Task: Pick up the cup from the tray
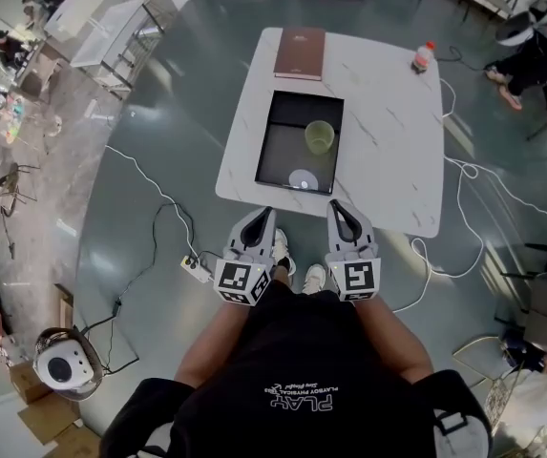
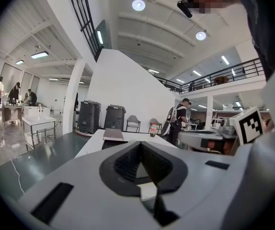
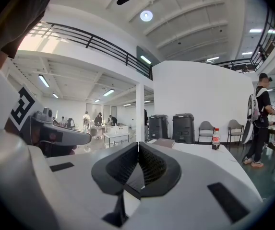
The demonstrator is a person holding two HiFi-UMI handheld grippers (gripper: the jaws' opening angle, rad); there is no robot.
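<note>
The pale green cup stands upright in the black tray, toward its 1 o'clock corner. The tray lies on the white table. At the tray's 6 o'clock, just short of the table's edge, the left gripper and the right gripper each have their jaws pressed together and empty.

"PLAY" printed on black shirt

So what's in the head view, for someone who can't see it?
A see-through yellow-green cup stands in a black rectangular tray on a white marble table, seen from above. The person's grey left gripper and right gripper, both shut, are held just short of the table. A brown book lies beyond the tray.
</note>
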